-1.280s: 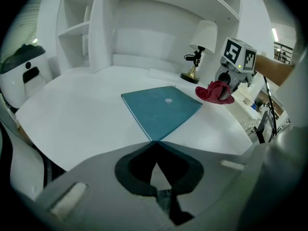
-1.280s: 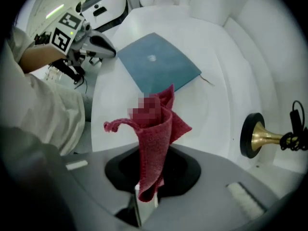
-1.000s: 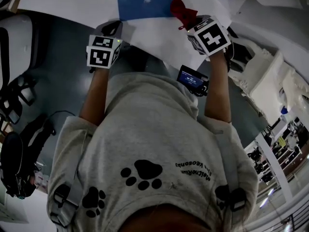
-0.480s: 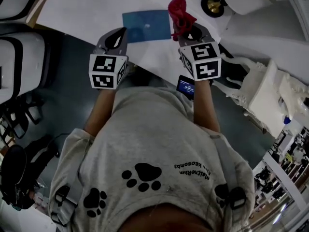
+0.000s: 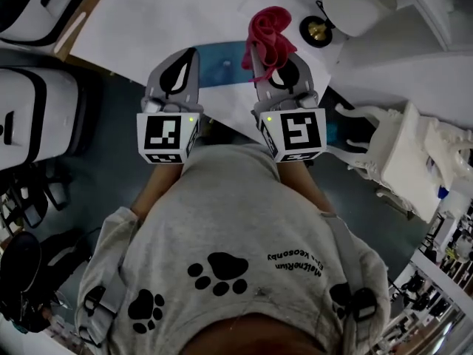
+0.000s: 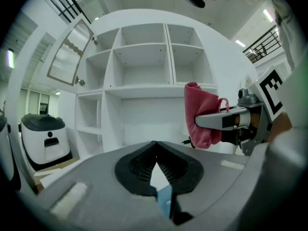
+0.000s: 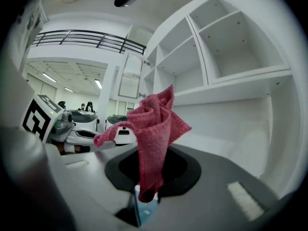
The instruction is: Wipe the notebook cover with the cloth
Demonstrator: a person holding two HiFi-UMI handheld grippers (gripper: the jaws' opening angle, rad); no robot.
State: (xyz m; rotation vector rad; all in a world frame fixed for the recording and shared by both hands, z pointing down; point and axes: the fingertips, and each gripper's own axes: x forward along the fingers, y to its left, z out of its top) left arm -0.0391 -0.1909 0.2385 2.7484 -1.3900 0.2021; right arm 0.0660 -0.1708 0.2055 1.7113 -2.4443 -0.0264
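Seemingly, no wiping is under way at this moment: the blue notebook (image 5: 222, 63) is seen lying flat on the white counter (image 5: 133, 21), partly covered in the head view by the two tools held above it, and nothing is pressed to its cover. The red cloth (image 5: 267, 39) is gripped by its lower end in the right hand-held gripper (image 5: 275, 72), whose jaws are clamped on it, and it stands bunched upward, clear of the notebook. The left hand-held gripper (image 5: 177, 72) is held just beside it with its jaws brought together on nothing. Both tools are aimed toward the white shelves (image 6: 144, 57) rather than down at the cover. The cloth may be judged as picked up and ready; lowering it onto the cover and rubbing across it are judged to be left. Whether any part has been wiped cannot be told.
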